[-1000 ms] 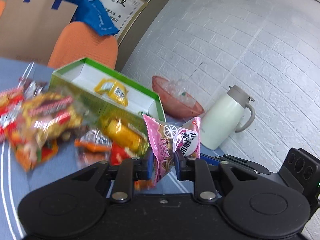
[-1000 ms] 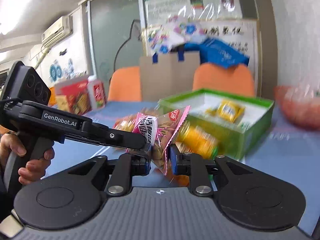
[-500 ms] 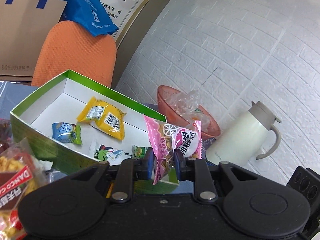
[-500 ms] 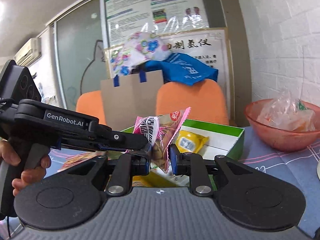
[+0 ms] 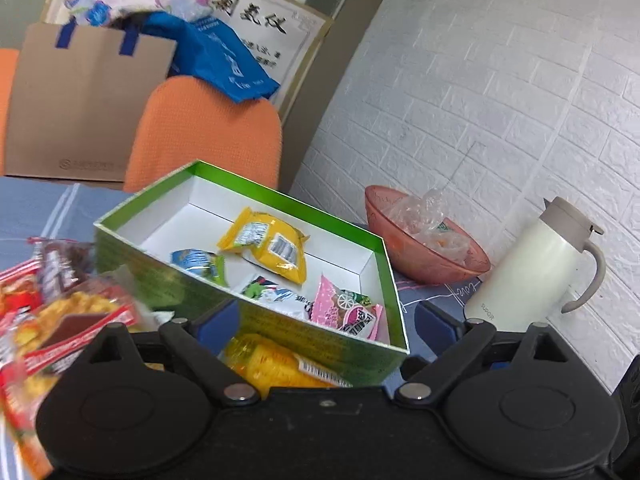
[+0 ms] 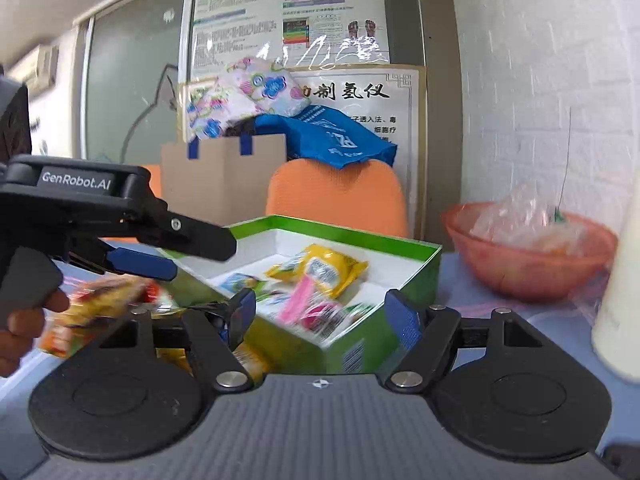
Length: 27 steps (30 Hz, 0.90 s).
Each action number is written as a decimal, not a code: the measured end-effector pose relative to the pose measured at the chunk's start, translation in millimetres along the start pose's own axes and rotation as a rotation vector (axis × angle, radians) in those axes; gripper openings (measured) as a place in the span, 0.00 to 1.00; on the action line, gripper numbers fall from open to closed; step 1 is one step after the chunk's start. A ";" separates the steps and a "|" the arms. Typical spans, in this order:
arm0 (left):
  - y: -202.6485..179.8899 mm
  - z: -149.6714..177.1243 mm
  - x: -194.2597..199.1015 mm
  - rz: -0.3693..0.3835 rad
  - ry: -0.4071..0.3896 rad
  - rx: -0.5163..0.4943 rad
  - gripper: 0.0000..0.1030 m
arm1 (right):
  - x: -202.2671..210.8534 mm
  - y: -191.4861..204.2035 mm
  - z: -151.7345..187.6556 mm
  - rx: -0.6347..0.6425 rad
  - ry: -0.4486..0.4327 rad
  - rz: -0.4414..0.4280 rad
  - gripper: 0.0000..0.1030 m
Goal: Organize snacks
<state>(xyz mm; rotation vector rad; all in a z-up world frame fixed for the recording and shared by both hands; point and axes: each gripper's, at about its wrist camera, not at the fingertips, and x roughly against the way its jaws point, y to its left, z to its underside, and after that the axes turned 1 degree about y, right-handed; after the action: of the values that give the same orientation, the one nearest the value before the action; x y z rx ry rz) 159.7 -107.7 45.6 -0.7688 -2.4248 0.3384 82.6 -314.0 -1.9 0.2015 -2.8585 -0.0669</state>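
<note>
A green box point(image 5: 352, 344) with a white inside stands on the blue tablecloth. It holds a yellow packet point(image 5: 268, 244), a blue-green packet point(image 5: 200, 262) and a white packet. A pink snack packet point(image 5: 344, 308) lies loose in the box's near right corner and shows blurred point(image 6: 308, 304) in the right wrist view. My left gripper point(image 5: 326, 320) hangs over the box's near wall. Its jaws are opening wide with nothing between the pads. My right gripper point(image 6: 320, 314) faces the box point(image 6: 400, 248). Its jaws are also opening and grip nothing. The left gripper point(image 6: 198, 258) shows at that view's left.
A pile of loose snack bags point(image 5: 60, 320) lies left of the box, and a yellow bag point(image 5: 272, 364) sits against its front. A red bowl point(image 5: 424, 248) with a plastic bag and a white jug point(image 5: 532, 264) stand to the right by the brick wall. An orange chair point(image 5: 208, 132) stands behind.
Both grippers, which were shut together on the pink packet, have opened and let it go. It now lies in the box. Both have come closer to the box.
</note>
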 end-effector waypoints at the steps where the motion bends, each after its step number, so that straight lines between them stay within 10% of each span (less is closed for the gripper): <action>1: -1.0 4.0 10.8 -0.015 -0.010 0.005 1.00 | 6.8 2.1 2.7 -0.015 0.001 -0.011 1.00; 10: 13.4 67.9 81.1 -0.088 0.001 0.046 1.00 | 21.9 25.7 35.3 -0.032 0.184 -0.029 1.00; 22: 44.1 96.2 96.0 -0.057 0.056 0.174 1.00 | 14.4 80.8 32.1 0.110 0.216 -0.162 1.00; 27: 50.9 97.3 98.5 -0.056 0.060 0.180 1.00 | 10.5 94.5 38.9 0.117 0.275 -0.296 0.83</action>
<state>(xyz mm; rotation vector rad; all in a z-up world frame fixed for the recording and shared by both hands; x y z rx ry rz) 59.0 -14.9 -9.4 -0.6221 -2.3175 0.4962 49.5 -221.0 -30.4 0.6068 -2.5396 0.0654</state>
